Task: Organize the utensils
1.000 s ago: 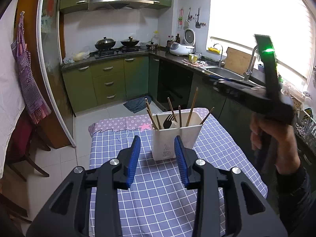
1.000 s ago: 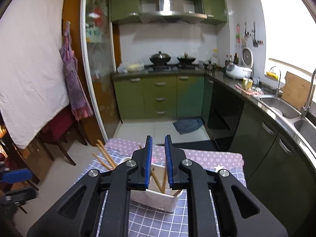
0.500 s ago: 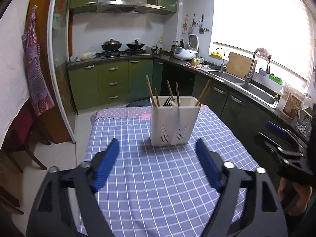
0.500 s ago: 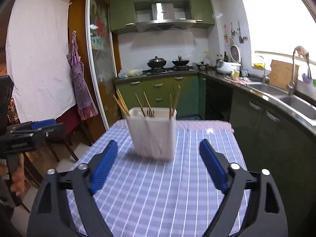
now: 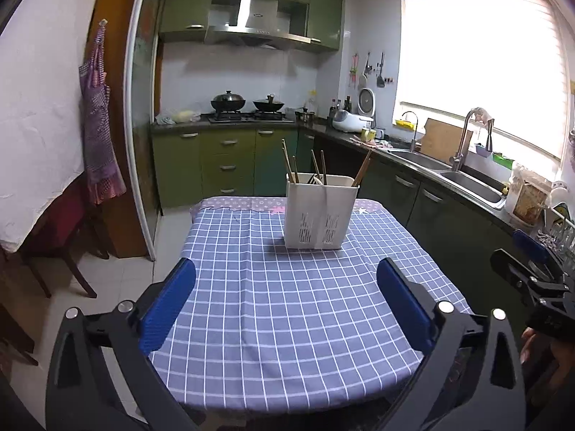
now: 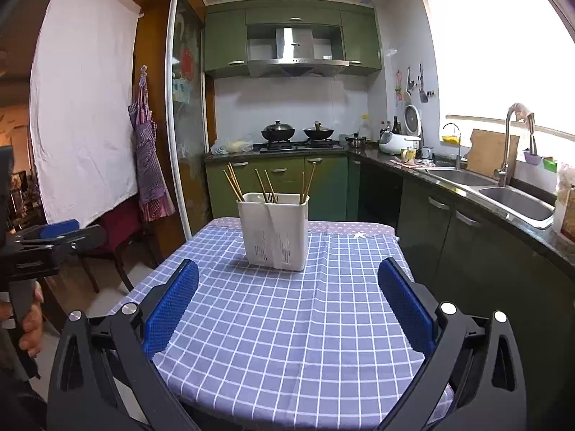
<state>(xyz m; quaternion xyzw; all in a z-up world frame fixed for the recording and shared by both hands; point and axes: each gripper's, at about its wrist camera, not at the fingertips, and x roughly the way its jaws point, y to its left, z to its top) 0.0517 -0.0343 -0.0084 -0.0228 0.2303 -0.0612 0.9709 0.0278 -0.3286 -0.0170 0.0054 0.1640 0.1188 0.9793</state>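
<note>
A white utensil holder (image 5: 321, 212) stands upright near the far end of the table, also in the right wrist view (image 6: 274, 230). Several wooden chopsticks (image 5: 288, 162) and a dark fork (image 5: 316, 179) stick out of it; the chopsticks also show in the right wrist view (image 6: 233, 183). My left gripper (image 5: 285, 300) is wide open and empty, near the table's front edge. My right gripper (image 6: 287, 305) is wide open and empty, also well back from the holder.
The table has a blue checked cloth (image 5: 287, 287). Green cabinets and a stove (image 5: 248, 116) lie beyond it, a counter with sinks (image 5: 467, 179) on the right. A red chair (image 6: 118, 230) stands left of the table.
Both grippers opened wide and drew back and down from the holder toward the table's near edge. The right gripper was almost shut above the holder a second ago.
</note>
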